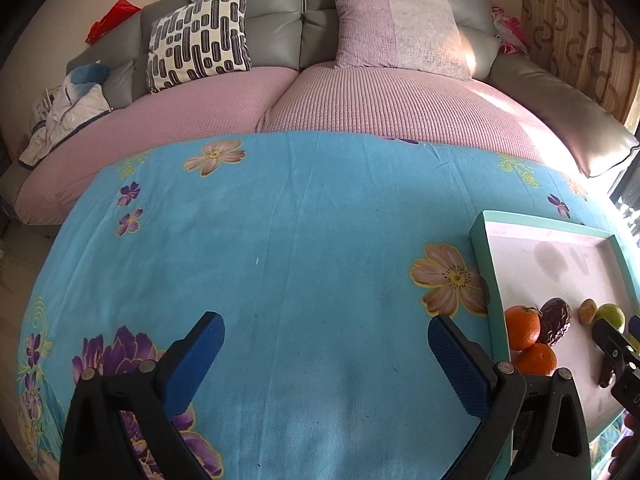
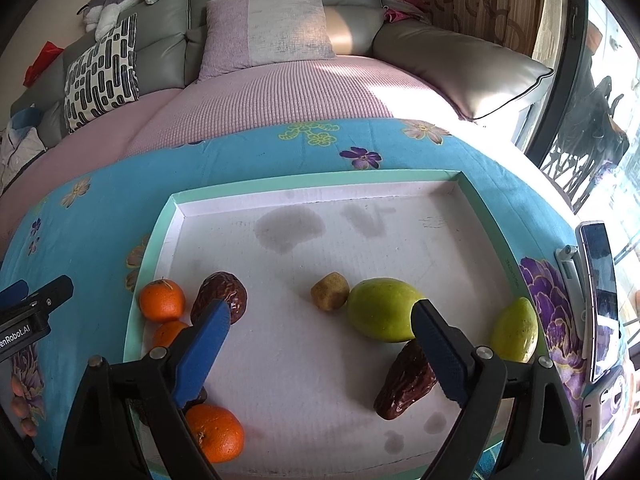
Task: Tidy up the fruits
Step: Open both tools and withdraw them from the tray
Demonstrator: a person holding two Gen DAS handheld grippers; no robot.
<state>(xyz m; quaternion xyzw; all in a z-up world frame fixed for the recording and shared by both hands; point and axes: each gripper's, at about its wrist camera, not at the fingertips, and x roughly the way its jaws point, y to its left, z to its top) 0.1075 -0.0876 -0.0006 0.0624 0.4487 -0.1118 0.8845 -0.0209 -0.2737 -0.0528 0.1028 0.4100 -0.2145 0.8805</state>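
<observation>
A mint-rimmed tray (image 2: 154, 240) with a white floor holds the fruit. Three oranges (image 2: 162, 300) cluster at its left edge, next to a wrinkled brown date (image 2: 222, 294). A small tan fruit (image 2: 330, 291), a big green fruit (image 2: 378, 310), a yellow-green lemon (image 2: 514, 330) and a second date (image 2: 404, 386) lie to the right. My right gripper (image 2: 320, 320) hangs open above the tray floor, holding nothing. My left gripper (image 1: 326, 326) is open over bare blue cloth, left of the tray (image 1: 486, 264); the oranges (image 1: 522, 326) sit beyond its right finger.
The table wears a blue floral cloth (image 1: 280, 240). A sofa with pink covers (image 1: 360, 100) and cushions stands behind it. A phone on a stand (image 2: 600, 300) is at the tray's right. Small reddish fruits (image 2: 20, 400) lie on the cloth left of the tray.
</observation>
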